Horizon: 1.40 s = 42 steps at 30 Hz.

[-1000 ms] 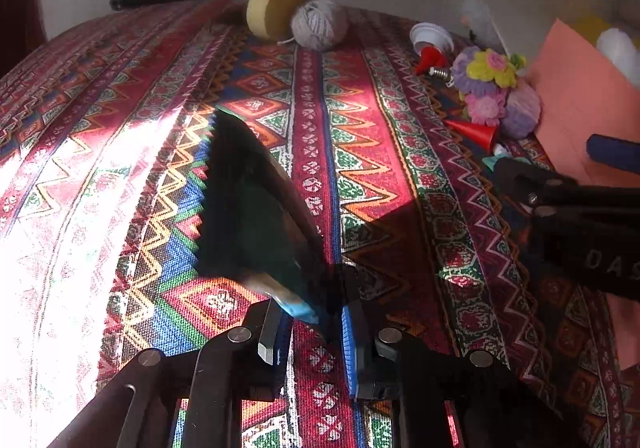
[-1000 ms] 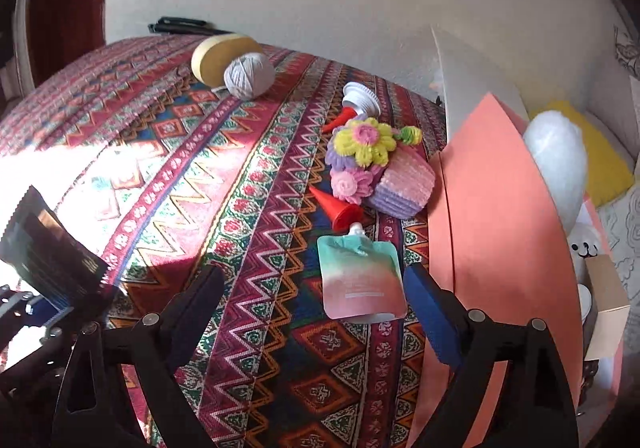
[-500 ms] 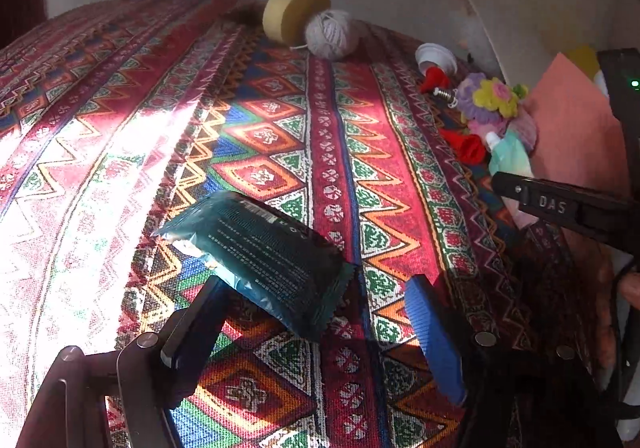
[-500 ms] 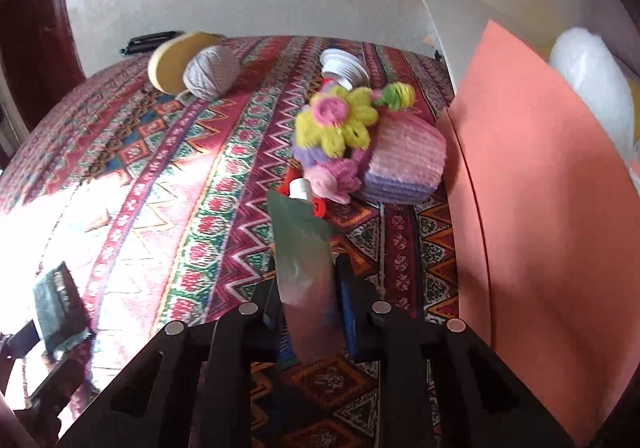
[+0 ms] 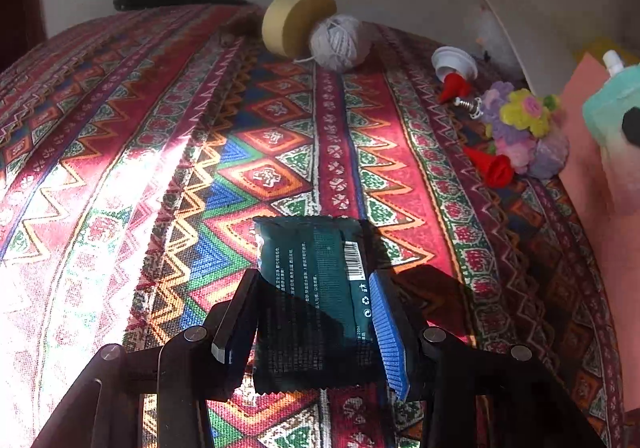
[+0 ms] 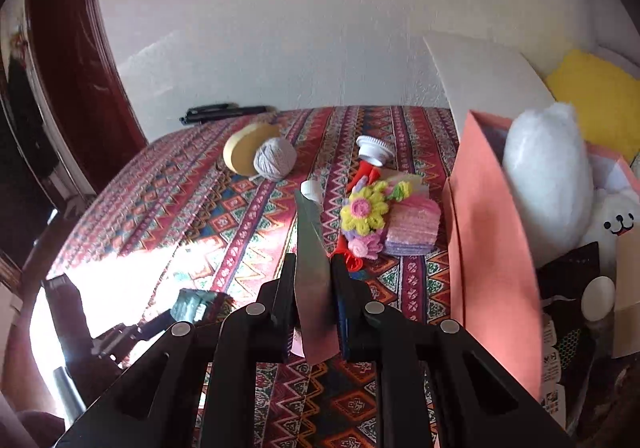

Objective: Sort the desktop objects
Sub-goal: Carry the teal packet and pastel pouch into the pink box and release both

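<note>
Left gripper: 2 fingers spread, flanking a dark teal sachet lying flat on the patterned tablecloth; contact not discernible. Right gripper: clamped on a spouted pouch, held edge-on above the cloth. Beyond: 1 pipe-cleaner flower bundle, 1 grey yarn ball, 1 tape roll. Right: pink box containing white plush toy.

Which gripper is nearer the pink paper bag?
Right. The right gripper, shut on the spout pouch, is beside the pink paper bag; the left gripper straddles the dark packet farther away.
</note>
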Motion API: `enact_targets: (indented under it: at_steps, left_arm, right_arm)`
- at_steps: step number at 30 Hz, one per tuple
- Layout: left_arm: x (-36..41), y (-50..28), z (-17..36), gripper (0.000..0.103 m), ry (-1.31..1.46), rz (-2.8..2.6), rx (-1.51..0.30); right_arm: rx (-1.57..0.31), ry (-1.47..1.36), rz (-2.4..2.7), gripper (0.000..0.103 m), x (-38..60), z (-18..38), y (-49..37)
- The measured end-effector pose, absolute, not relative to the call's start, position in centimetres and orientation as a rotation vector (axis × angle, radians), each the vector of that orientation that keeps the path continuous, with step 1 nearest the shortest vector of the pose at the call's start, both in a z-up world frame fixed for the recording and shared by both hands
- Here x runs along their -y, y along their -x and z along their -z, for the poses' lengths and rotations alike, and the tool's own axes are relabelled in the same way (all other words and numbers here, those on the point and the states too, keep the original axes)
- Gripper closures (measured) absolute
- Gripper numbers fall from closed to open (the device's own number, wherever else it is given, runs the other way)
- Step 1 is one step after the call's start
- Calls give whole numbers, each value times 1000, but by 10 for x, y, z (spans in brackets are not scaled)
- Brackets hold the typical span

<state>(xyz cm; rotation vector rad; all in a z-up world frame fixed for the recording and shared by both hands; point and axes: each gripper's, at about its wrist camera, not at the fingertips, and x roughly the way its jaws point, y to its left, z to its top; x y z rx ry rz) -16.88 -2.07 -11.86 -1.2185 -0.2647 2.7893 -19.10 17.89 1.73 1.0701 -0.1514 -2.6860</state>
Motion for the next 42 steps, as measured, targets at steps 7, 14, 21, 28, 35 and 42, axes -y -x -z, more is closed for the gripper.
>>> enact_targets:
  at_steps: [7, 14, 21, 28, 35, 42]
  left_arm:
    - [1, 142, 67, 57, 1032, -2763, 303]
    - [-47, 119, -5, 57, 849, -2677, 299]
    - [-131, 101, -65, 57, 705, -2535, 197]
    - [-233, 107, -70, 44, 736, -2399, 6]
    - [-216, 119, -67, 4, 787, -2517, 70]
    - [-142, 121, -44, 4, 856, -2644, 35]
  right_arm:
    - [387, -918, 2717, 86, -236, -67, 170]
    - [482, -728, 2854, 86, -293, -116, 131]
    - [540, -615, 3003, 86, -360, -150, 86]
    - [547, -838, 2976, 79, -418, -146, 81]
    - [686, -778, 2985, 14, -437, -145, 72]
    - [652, -769, 2934, 14, -412, -146, 85]
